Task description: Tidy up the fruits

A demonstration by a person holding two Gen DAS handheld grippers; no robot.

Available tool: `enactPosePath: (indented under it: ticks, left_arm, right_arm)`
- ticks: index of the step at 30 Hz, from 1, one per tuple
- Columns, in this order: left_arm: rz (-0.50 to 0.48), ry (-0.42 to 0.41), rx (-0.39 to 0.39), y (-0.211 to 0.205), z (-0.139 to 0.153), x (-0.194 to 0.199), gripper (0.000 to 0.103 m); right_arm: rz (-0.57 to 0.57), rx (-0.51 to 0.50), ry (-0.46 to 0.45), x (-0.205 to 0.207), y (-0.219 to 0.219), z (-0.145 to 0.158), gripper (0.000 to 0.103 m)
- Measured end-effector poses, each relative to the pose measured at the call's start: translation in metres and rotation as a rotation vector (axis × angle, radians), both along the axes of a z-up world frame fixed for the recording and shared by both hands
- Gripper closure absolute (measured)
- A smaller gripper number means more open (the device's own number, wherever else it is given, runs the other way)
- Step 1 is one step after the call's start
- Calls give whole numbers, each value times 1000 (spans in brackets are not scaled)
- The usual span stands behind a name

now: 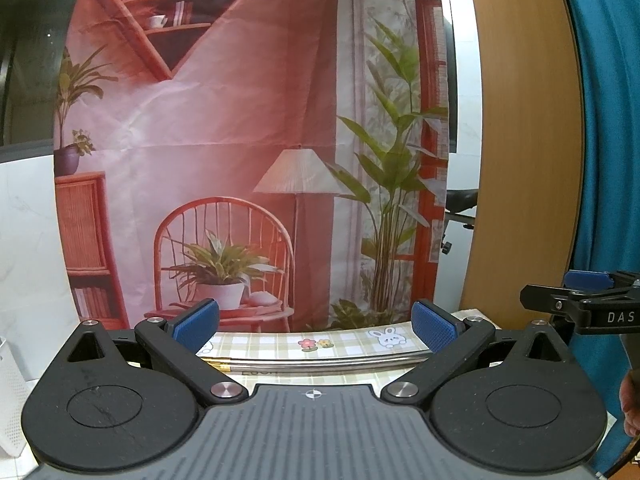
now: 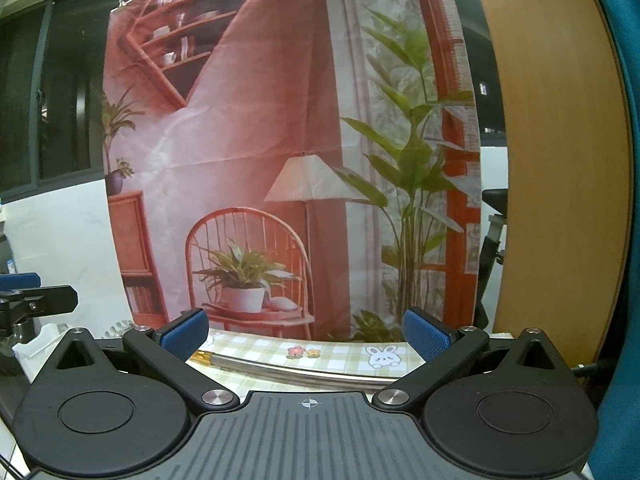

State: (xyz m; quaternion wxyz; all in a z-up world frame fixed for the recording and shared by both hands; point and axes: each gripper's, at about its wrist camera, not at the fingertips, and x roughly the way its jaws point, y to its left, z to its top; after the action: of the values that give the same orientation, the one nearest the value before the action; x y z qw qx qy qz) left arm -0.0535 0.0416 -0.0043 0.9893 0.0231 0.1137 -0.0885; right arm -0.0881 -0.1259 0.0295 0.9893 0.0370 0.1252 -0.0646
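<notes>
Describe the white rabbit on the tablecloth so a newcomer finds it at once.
Start at the big red backdrop of a painted room, then drop to the green-checked tablecloth at its foot. The rabbit is printed there, right of the two small flowers: white with upright ears, where they are red and yellow.

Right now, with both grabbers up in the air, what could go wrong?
No fruit shows in either view, so reaching down blind could miss or knock things. Both the left gripper and the right gripper are open and empty, held close side by side, so they might bump. The metal rods on the checked tablecloth could roll if nudged.
</notes>
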Motion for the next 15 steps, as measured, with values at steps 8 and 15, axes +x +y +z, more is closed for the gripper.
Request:
enactPosePath:
  ticks: [8,15]
  left_arm:
    - [-2,6,-4,1,0,2,0]
    - [-12,16,-23,4,-1,3,0]
  right_arm:
    - [-1,1,1,0,-1,0,0]
    - [-2,0,4,0,-3,-1,0]
